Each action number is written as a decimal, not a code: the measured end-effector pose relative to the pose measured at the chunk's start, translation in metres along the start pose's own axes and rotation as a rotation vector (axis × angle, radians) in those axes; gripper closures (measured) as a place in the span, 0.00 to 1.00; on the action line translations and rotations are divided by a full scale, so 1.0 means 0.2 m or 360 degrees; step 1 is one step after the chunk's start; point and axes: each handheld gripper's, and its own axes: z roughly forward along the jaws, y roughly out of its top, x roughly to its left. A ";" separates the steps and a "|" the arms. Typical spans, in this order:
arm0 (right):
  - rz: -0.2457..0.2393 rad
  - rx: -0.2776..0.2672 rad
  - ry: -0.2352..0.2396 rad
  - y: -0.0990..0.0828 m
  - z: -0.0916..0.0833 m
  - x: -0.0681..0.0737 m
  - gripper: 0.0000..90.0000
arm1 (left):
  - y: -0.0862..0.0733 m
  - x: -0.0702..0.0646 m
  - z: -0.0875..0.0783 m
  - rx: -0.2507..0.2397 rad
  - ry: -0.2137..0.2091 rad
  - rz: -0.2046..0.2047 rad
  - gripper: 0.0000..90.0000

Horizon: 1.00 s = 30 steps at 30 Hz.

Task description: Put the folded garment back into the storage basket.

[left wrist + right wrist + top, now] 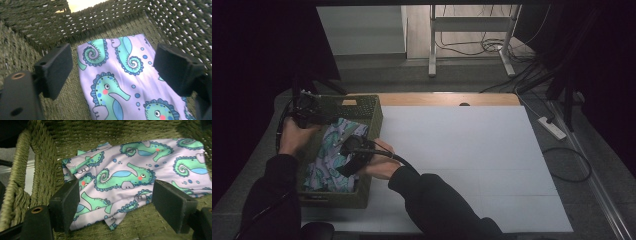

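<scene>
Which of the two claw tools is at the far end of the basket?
The left gripper, at the basket's far end; the right gripper hovers mid-basket over the seahorse cloth.

white table point(472, 160), green woven basket point(373, 117) at left

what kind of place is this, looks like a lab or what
Probably a lab or recording workspace, not a home: a white-topped table in a dark room, loose cables on the floor by a metal stand, and a power strip.
</scene>
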 end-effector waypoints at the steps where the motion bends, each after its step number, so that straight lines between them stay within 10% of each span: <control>1: 0.0000 0.0000 0.0000 0.00 0.00 0.00 0.24 | 0.00 0.00 -0.01 -0.0005 -0.0001 -0.0004 0.15; 15: 0.0129 -0.0008 0.0005 -0.04 -0.13 -0.10 0.17 | -0.11 -0.06 -0.05 -0.0057 -0.0117 -0.0027 0.00; 30: 0.0139 -0.0015 -0.0026 -0.11 -0.24 -0.14 0.11 | -0.15 -0.16 -0.10 -0.0174 -0.0079 0.0046 0.00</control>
